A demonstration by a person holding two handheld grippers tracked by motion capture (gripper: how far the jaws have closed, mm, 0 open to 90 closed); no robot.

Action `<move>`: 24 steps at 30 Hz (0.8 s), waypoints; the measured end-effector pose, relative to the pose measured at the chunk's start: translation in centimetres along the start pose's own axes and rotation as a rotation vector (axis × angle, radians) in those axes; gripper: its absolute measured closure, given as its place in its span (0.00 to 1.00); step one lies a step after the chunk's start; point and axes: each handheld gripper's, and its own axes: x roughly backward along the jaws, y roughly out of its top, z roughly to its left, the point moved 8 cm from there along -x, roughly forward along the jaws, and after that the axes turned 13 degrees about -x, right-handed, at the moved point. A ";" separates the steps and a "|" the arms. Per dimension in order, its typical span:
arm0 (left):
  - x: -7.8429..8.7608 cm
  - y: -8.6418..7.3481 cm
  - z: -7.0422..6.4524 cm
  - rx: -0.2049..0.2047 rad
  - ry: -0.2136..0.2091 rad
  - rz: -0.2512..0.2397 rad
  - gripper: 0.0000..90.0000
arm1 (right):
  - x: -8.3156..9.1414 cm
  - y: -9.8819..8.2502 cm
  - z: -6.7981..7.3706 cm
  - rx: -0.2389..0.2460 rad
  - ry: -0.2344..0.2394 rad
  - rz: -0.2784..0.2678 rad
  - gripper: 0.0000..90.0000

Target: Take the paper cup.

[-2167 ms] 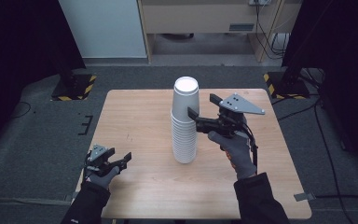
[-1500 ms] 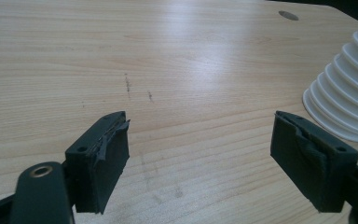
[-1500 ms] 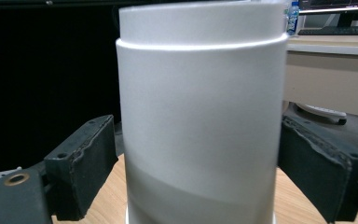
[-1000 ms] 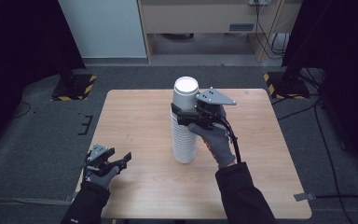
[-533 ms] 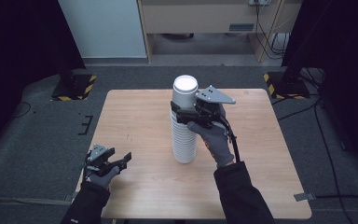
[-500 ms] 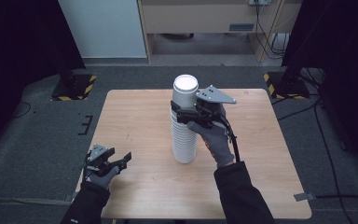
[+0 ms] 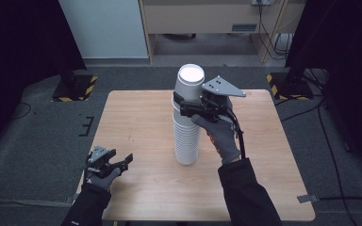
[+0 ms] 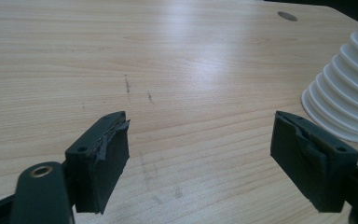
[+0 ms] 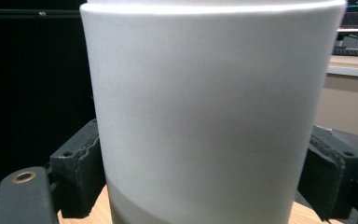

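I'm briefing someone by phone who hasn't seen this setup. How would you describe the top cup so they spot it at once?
On the wooden table, a tall stack of white paper cups stands upside down near the middle. The top cup is the highest one, its flat round base facing up, between the right tongs' jaws; unlike those below, its whole smooth wall shows.

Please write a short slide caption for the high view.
Right tool clamps the top white paper cup of a tall stack on a wooden table.

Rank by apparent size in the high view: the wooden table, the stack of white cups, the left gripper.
1. Wooden table, largest by far.
2. Stack of white cups.
3. Left gripper, smallest.
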 end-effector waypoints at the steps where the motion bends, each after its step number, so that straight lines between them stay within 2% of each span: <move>1: 0.0 0.0 0.0 0.000 0.000 0.002 0.20 | 0.0 0.0 0.0 0.000 0.000 0.000 0.17; 10: 0.0 0.0 0.0 0.002 -0.001 0.001 0.20 | 1.0 2.0 0.1 -0.025 0.018 -0.047 0.17; 24: 0.0 0.0 0.0 -0.001 0.000 0.002 0.20 | 2.4 3.7 0.3 -0.042 0.043 -0.096 0.17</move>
